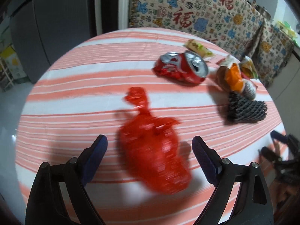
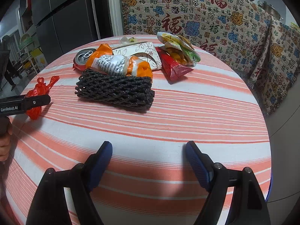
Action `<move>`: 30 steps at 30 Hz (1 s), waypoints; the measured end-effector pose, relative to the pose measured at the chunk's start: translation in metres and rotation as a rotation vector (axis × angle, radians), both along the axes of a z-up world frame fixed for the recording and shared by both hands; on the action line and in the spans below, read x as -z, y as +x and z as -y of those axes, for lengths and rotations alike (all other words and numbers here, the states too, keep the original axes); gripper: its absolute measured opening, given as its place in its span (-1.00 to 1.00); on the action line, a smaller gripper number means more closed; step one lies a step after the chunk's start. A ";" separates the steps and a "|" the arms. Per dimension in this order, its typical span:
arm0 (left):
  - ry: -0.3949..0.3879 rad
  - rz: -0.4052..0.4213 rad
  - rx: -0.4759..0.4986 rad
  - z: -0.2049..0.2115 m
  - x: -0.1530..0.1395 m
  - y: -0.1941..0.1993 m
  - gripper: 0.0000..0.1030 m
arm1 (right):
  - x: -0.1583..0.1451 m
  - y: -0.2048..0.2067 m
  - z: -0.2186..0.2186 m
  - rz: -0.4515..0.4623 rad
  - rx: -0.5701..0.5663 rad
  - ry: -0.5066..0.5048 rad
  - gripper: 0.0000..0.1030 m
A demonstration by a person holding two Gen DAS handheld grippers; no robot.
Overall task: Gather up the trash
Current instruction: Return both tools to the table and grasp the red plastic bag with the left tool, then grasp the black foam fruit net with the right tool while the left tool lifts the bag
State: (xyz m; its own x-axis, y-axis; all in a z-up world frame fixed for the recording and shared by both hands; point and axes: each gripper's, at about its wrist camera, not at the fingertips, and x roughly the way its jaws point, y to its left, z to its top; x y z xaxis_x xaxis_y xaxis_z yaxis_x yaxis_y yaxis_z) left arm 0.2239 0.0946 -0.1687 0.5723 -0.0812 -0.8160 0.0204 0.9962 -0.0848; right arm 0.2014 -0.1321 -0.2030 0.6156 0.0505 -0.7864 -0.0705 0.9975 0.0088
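Nearest the left wrist camera, the left gripper (image 1: 149, 143) stands with its jaws wide apart, and the red bag (image 1: 151, 150) lies on the striped cloth (image 1: 75, 97) between them, blurred, with neither pad pressing on it. From the right wrist view one black finger crosses in front of the bag near the table's left edge. The bag is thin, knotted and slippery-looking; if the jaws shut on a loose fold instead of the bunched body it could slide out, or drag the cloth into a ridge.

Further right sit the crushed can (image 1: 181, 67), the orange wrapper (image 1: 233, 76) and the black foam net (image 1: 245, 110), all close together. A careless sweep could roll the can off the far edge.

Rightmost, the right gripper (image 2: 149, 150) hangs over bare cloth with its jaws apart and nothing between them, well short of the net, the red packet (image 2: 173, 66) and the yellow-green packet (image 2: 178, 46). Reaching into that pile could catch two pieces at once.
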 end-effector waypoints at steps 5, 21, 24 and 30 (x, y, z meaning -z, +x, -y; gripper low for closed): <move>0.113 0.006 0.026 -0.016 0.005 -0.016 0.90 | -0.020 0.019 0.016 0.023 -0.069 0.119 0.71; 0.112 0.011 0.014 -0.025 0.007 -0.023 0.99 | -0.008 -0.030 -0.076 -0.137 -0.496 0.092 0.61; 0.113 0.011 -0.003 -0.024 0.007 -0.021 0.99 | -0.003 -0.040 -0.091 -0.053 -0.509 -0.096 0.62; 0.112 0.013 -0.003 -0.020 0.006 -0.016 0.97 | -0.012 -0.004 -0.111 0.016 -0.476 -0.240 0.62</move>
